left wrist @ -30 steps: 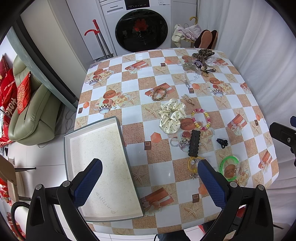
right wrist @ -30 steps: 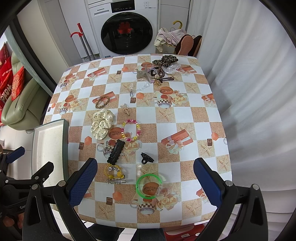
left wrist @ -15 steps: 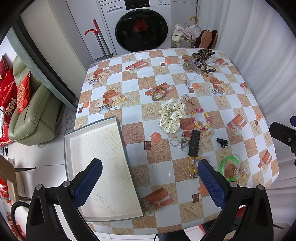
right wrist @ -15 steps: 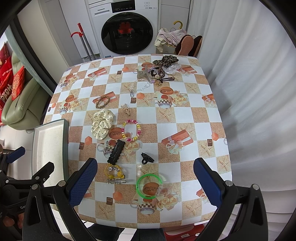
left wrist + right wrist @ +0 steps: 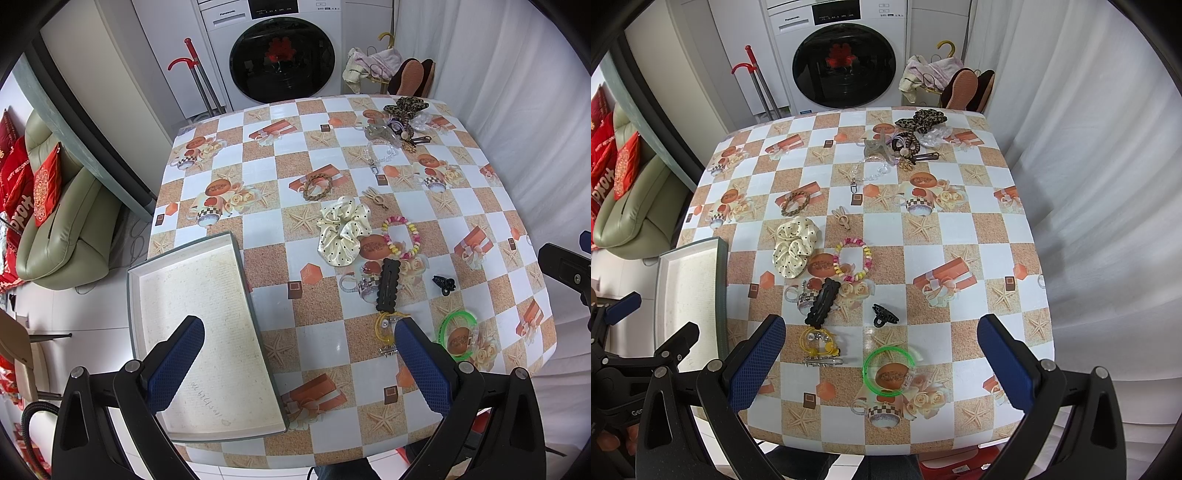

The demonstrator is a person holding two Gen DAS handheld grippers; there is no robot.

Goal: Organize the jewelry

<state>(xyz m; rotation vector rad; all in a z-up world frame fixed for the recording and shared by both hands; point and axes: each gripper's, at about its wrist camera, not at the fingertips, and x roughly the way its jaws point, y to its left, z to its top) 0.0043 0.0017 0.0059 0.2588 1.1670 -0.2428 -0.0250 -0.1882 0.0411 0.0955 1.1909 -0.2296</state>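
Hair accessories and bracelets lie scattered on a checkered table [image 5: 982,229]: a cream dotted scrunchie [image 5: 341,230] [image 5: 794,245], a pastel bead bracelet [image 5: 400,236] [image 5: 854,258], a black hair clip [image 5: 388,290] [image 5: 822,306], a small black claw clip [image 5: 882,315], a green bangle [image 5: 888,371] [image 5: 458,338] and yellow hair ties [image 5: 816,339]. An empty white tray [image 5: 155,273] [image 5: 665,266] sits at the table's left edge. My left gripper [image 5: 295,354] is open above the tray and table. My right gripper [image 5: 881,358] is open above the green bangle.
A pile of accessories with a leopard bow [image 5: 921,120] lies at the table's far right. A braided brown ring [image 5: 796,203] and a clear chain [image 5: 870,173] lie mid-table. A washing machine [image 5: 846,62], a curtain [image 5: 1089,147] and a sofa [image 5: 55,221] surround the table.
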